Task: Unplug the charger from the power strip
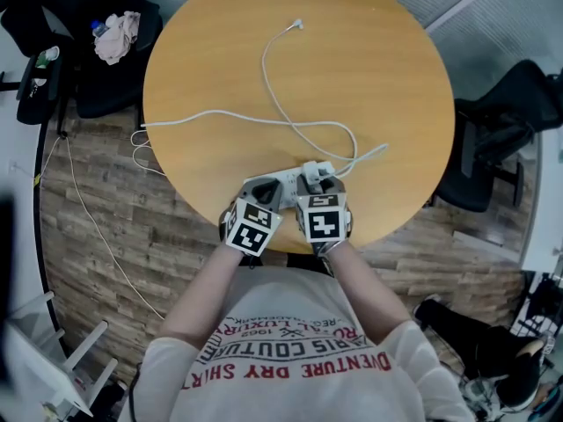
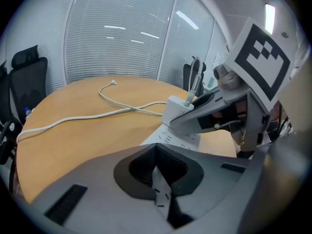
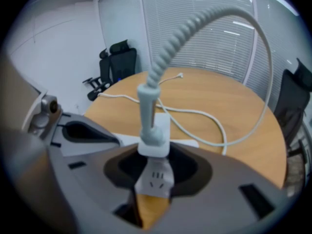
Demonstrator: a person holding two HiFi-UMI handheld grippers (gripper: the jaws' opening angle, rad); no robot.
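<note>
Charger (image 3: 155,143) not out yet, it sits upright in the strip (image 1: 274,183), at the strip's right end. Strip lies flat near the desk (image 1: 369,69) edge closest to the person, both grippers right on it, side by side. Right gripper (image 3: 155,155): jaws wide, one either side of the charger body; from the left gripper view one finger lies flat against the charger's side, so it reads as clamped on the charger. Angled steeply down from above. Through the gap below the charger you can see a free socket and bare desk. Left gripper (image 2: 156,155): jaws closed tip to tip, nothing between them, tips down on the strip's left half; only a thin sliver of white strip with socket slots shows through the gap. Can't tell how hard it bears on the strip. Charger cable (image 1: 274,86) leaves the top of the charger through a ribbed strain relief, arcs up and right, then loops across the desk; its free plug end (image 1: 299,25) lies near the far edge. Strip's own lead (image 1: 220,118) runs left across the desk, crosses the charger cable mid-desk and drops off the left edge to the floor. Black office chairs (image 1: 501,130) left and right of the desk, well clear.
</note>
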